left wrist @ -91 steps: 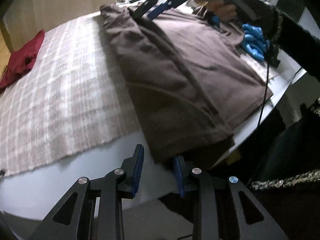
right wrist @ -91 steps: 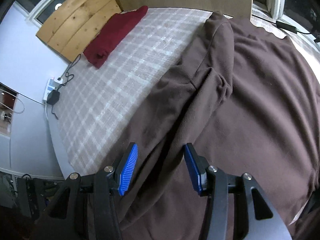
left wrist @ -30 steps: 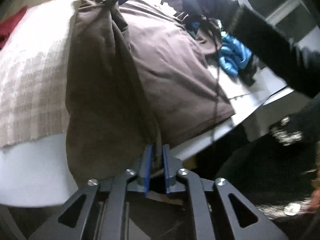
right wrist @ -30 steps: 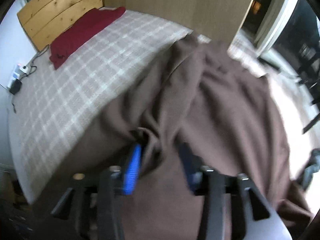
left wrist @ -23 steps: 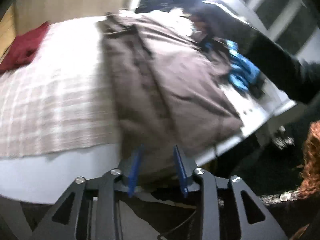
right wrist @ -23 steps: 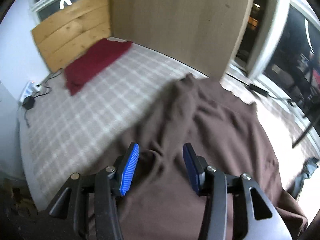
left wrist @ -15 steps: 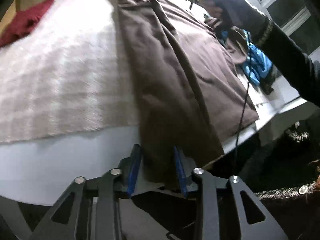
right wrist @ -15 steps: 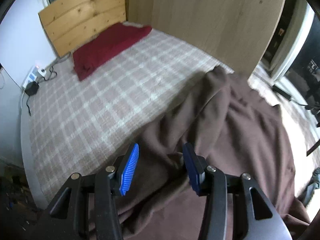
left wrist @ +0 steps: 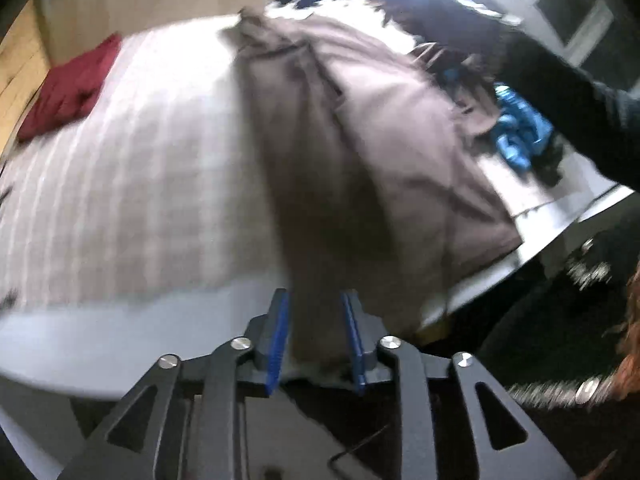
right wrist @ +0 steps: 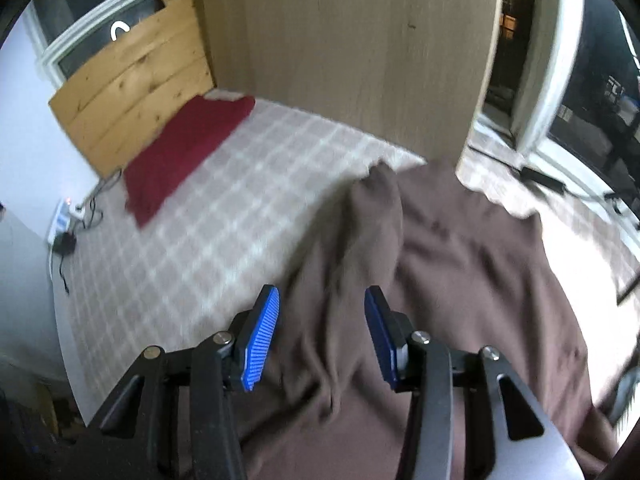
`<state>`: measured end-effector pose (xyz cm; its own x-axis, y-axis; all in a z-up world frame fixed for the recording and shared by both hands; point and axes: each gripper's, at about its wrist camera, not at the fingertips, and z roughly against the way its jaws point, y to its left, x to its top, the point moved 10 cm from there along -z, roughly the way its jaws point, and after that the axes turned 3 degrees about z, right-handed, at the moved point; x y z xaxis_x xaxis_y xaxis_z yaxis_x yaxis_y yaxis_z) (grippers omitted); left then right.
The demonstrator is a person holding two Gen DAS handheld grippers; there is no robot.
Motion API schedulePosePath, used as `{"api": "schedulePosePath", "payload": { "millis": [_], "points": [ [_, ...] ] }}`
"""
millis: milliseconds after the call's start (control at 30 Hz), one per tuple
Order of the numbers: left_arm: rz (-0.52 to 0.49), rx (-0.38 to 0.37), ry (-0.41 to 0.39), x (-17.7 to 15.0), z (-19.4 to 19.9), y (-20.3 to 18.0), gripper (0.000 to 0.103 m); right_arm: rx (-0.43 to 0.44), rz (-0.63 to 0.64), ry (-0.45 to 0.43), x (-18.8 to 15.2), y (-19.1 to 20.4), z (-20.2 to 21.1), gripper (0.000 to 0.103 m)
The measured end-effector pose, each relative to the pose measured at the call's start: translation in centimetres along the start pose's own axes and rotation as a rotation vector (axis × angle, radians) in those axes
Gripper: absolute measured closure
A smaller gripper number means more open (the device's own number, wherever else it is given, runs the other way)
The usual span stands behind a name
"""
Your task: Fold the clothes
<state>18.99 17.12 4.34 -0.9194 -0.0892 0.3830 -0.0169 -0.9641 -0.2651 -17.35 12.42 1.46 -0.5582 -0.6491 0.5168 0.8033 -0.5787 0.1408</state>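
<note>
The brown garment (left wrist: 360, 152) is lying along the right half of the bed, on the checked blanket (left wrist: 132, 184), with its near hem hanging over the white mattress edge (left wrist: 100, 332). In the left wrist view, which is blurred, the left gripper (left wrist: 316, 336) is sitting at 6 o'clock with its blue pads (left wrist: 276, 340) standing apart; the hem is lying between them, and the pads are not pressing it. At 2 o'clock a dark sleeve (left wrist: 560, 92) is reaching across the far side of the garment, with a blue cloth (left wrist: 516, 136) just beside it. A red cloth (left wrist: 72, 88) is lying at 10 o'clock near the wooden headboard.

In the right wrist view, the right gripper (right wrist: 320, 332) is hovering at 6 o'clock over a raised fold of the garment (right wrist: 460, 280), its jaws spread wide and holding nothing. The red cloth (right wrist: 184, 148) is resting at 10 o'clock against the headboard (right wrist: 132, 92). A power strip (right wrist: 64, 216) with cables is lying at 9 o'clock, beside the bed.
</note>
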Motion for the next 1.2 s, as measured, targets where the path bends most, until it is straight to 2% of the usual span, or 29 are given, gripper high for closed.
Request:
{"api": "schedulePosePath", "payload": {
  "millis": [100,167,267,367,433,500,533,600,667,733,800,967,1067,1200],
  "points": [
    [-0.009,-0.013,0.021,0.0,-0.6,-0.6,0.076,-0.028,0.027,0.043,1.8,-0.5,-4.1,0.059],
    [-0.013,-0.018,0.039,-0.2,-1.0,-0.8,0.076,-0.110,0.054,0.103,1.8,-2.0,-7.7,0.062],
    [-0.019,-0.027,0.066,-0.4,-1.6,-1.2,0.076,-0.142,-0.009,0.107,2.3,-4.5,-9.1,0.066],
    [-0.025,-0.036,0.093,-0.7,-2.2,-1.6,0.076,-0.189,-0.052,0.053,2.7,-5.9,-5.6,0.067],
    [-0.029,-0.042,0.111,-0.8,-2.5,-1.9,0.076,-0.143,-0.081,-0.024,2.3,-6.1,-0.4,0.067],
    [-0.043,-0.062,0.079,0.2,-2.1,-3.1,0.076,-0.101,-0.110,-0.100,1.8,-6.4,4.8,0.064],
    [-0.050,-0.073,0.059,0.8,-1.8,-3.7,0.076,-0.120,-0.132,-0.123,-0.1,-7.4,7.7,0.064],
    [-0.065,-0.095,0.020,1.9,-1.2,-5.0,0.075,-0.158,-0.177,-0.171,-3.9,-9.4,13.5,0.052],
    [-0.083,-0.125,-0.005,3.1,-1.4,-6.6,0.072,-0.200,-0.222,-0.215,-7.8,-11.5,19.3,0.047],
    [-0.108,-0.168,-0.003,4.4,-3.3,-9.0,0.072,-0.293,-0.275,-0.188,-13.0,-14.0,22.0,0.047],
    [-0.131,-0.207,0.011,5.3,-5.1,-11.2,0.072,-0.370,-0.345,-0.120,-19.9,-16.1,23.5,0.047],
    [-0.231,-0.301,0.059,7.3,-9.4,-18.1,0.072,-0.253,-0.551,-0.060,-29.9,-15.5,22.3,0.047],
    [-0.306,-0.315,0.097,7.6,-11.2,-21.7,0.072,-0.272,-0.537,-0.045,-30.1,-14.9,20.4,0.047],
    [-0.368,-0.306,0.108,7.6,-10.7,-23.0,0.072,-0.297,-0.518,-0.024,-30.3,-14.2,17.8,0.047]
  ]
}}
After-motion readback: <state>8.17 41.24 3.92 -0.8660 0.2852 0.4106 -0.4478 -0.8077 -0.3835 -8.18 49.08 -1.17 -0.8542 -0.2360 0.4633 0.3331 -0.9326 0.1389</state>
